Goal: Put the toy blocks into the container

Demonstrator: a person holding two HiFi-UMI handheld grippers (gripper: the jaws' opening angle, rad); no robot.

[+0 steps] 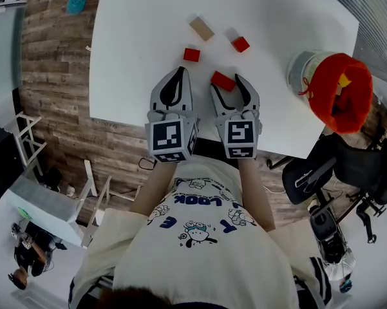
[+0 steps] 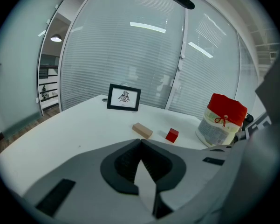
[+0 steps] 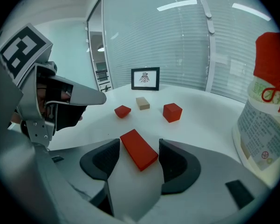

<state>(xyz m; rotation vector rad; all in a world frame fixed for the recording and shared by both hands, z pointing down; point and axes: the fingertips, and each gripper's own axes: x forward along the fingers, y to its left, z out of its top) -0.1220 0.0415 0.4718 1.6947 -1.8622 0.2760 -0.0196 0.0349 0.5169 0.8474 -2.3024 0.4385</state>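
A flat red block (image 1: pixel 223 81) (image 3: pixel 139 149) lies on the white table (image 1: pixel 135 56) between the jaws of my right gripper (image 1: pixel 226 82) (image 3: pixel 139 143), which is open with gaps on both sides of the block. To its left my left gripper (image 1: pixel 179 71) (image 2: pixel 140 143) rests on the table, shut and empty. Farther out lie a small red block (image 1: pixel 191 55) (image 3: pixel 122 111), a tan block (image 1: pixel 201 28) (image 2: pixel 142 130) (image 3: pixel 142 103) and a red cube (image 1: pixel 240 44) (image 2: pixel 172 135) (image 3: pixel 172 112). The container (image 1: pixel 328 82) (image 2: pixel 222 120) (image 3: pixel 265 120), a tub with a red cloth top, stands at the right edge.
A small framed picture (image 2: pixel 124 97) (image 3: pixel 145 79) stands at the table's far side before a glass wall with blinds. A black office chair (image 1: pixel 348 166) sits off the table's right corner. The near table edge runs just under both grippers.
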